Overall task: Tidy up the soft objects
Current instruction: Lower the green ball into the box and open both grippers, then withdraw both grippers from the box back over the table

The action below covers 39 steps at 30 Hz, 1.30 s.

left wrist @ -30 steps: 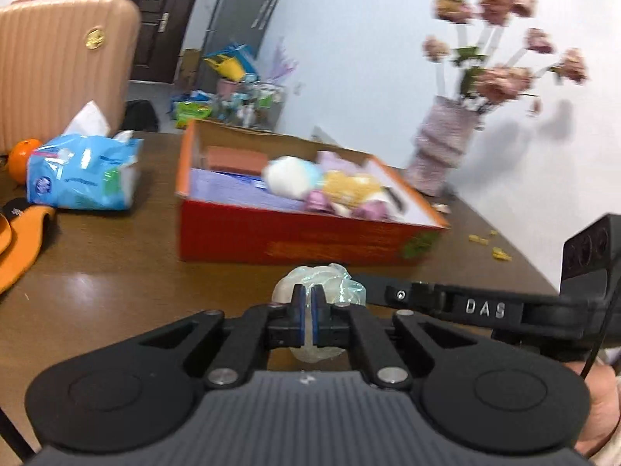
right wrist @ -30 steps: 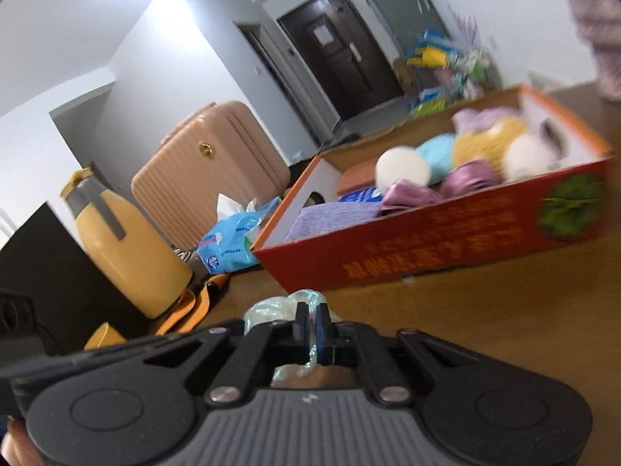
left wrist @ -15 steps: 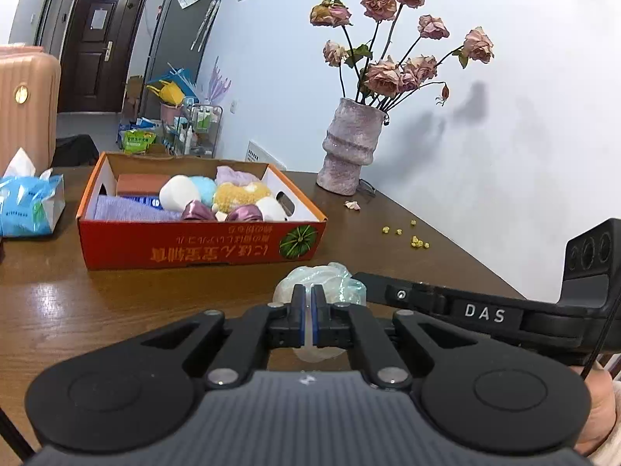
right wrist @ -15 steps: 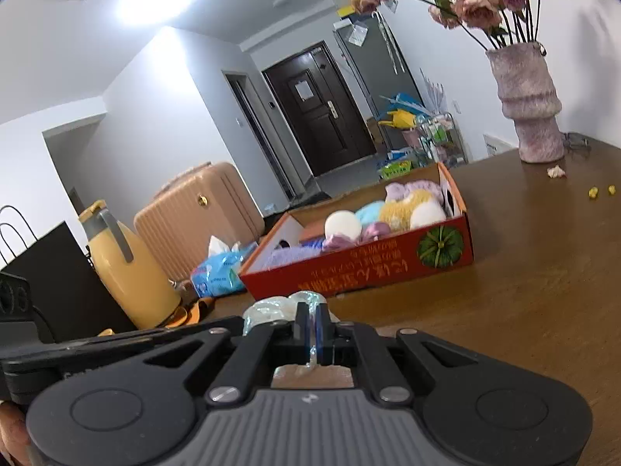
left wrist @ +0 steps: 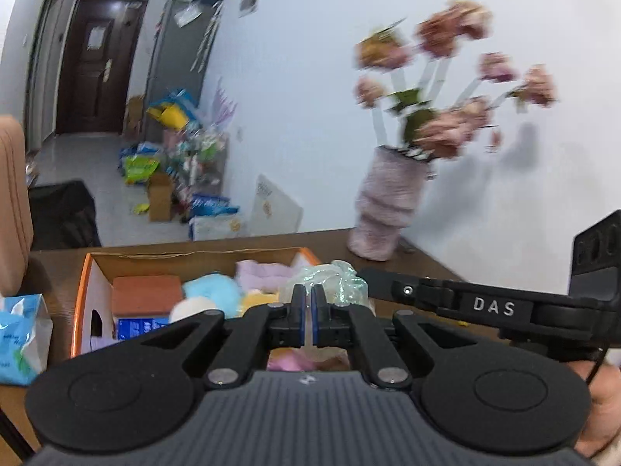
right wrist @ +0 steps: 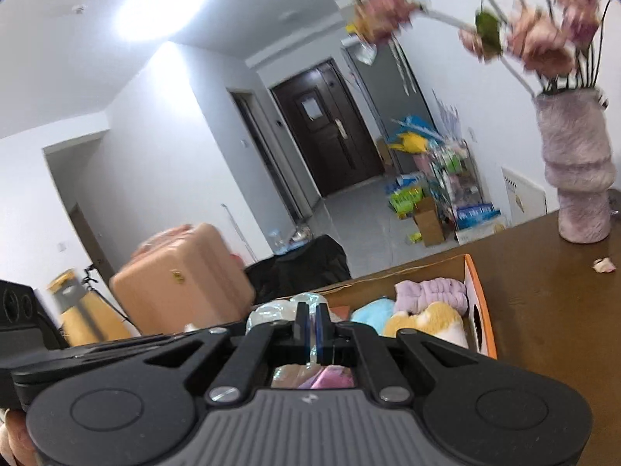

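Observation:
Both grippers pinch one crumpled clear plastic bag [left wrist: 330, 277], also seen in the right wrist view [right wrist: 268, 312]. My left gripper [left wrist: 309, 310] is shut on it; my right gripper [right wrist: 309, 328] is shut on it from the other side. The bag hangs over the orange cardboard box [left wrist: 83, 291], whose right wall shows in the right wrist view [right wrist: 483, 318]. In the box lie soft things: a blue plush [left wrist: 211, 291], a lilac cloth [right wrist: 431, 291], a yellow plush [right wrist: 427, 322], a white ball [left wrist: 190, 308] and a brick-red pad [left wrist: 147, 289].
A fuzzy pink vase with dried roses [left wrist: 384, 209] stands on the brown table [right wrist: 551, 310] to the right of the box. A blue tissue pack [left wrist: 21, 334] lies left. A pink suitcase [right wrist: 182, 279] and a yellow flask [right wrist: 81, 318] stand beyond the table's left side.
Both grippers, still holding the bag, have moved forward from in front of the box to above it. The box now sits right under the fingers.

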Tool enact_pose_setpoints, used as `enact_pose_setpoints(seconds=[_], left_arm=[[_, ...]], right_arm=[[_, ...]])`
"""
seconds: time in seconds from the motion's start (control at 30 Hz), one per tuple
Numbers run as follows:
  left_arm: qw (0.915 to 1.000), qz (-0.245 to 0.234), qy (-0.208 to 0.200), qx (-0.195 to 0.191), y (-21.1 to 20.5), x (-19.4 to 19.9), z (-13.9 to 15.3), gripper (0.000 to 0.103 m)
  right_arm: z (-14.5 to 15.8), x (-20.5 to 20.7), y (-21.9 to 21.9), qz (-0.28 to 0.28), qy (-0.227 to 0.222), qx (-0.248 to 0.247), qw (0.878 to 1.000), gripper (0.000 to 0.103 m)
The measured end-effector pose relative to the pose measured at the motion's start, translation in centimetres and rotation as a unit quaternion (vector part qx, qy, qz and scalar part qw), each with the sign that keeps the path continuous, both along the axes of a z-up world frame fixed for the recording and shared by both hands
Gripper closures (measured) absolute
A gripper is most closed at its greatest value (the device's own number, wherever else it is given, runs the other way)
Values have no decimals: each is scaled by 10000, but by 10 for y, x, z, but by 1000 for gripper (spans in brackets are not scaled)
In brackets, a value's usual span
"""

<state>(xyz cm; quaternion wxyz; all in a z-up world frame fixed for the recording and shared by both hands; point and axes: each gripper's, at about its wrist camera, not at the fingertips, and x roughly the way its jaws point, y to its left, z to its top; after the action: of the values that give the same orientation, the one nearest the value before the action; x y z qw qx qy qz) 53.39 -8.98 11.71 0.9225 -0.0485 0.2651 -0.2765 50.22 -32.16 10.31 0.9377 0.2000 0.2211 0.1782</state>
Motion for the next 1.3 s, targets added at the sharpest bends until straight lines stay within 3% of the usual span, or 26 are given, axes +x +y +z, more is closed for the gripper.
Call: enact_pose_setpoints(seconds=[0.1,0.27,0.4,0.53,0.63,0.8,0.83,0.87,0.97,1.03,1.07,1.17,1.3], left_arm=[[9994,136,320,85,-2,43,-27,99],[9966,381,593,423,-9,78,-68,99],[9917,554,800,838,-11,89,-91,96],[9908,563,832,910,-6,83,-94,90],[9909,689,616,976,0,70,-78,64],[9857,1066,160,1292,12,39,-39,50],[9845,1126,33,1341,16,30,-32,41],[9828,1213,-101,1388,21,20,-25,25],[9705,1840,-657,1415,39,-19,-11,1],[9643,2069,-1064,1267,48,-45,-7,0],[9607,2155,-1248,1226,52,-58,-6,0],[9528,2242,-1586,1292,56,-89,-6,0],[9534,2206,-1568,1335,57,-115,-8,0]], right_arm=[[-22,46,8,-39,265,-177,9995,100],[-68,93,22,-97,709,-472,9963,100],[-92,107,27,-142,956,-534,9939,93],[-93,102,22,-331,909,-727,9927,82],[-78,87,10,-443,765,-711,9935,82],[-42,53,-5,-509,476,-1055,9920,64],[-34,43,-9,-525,419,-1131,9913,59],[-28,35,-12,-534,385,-1202,9906,57],[-14,5,-21,-663,226,-1554,9854,36],[-7,-16,-22,-848,-15,-1843,9792,7],[-4,-28,-21,-923,-196,-1934,9766,2],[0,-63,-21,-1157,-769,-2036,9691,0],[0,-88,-14,-1196,-921,-2043,9672,0]])
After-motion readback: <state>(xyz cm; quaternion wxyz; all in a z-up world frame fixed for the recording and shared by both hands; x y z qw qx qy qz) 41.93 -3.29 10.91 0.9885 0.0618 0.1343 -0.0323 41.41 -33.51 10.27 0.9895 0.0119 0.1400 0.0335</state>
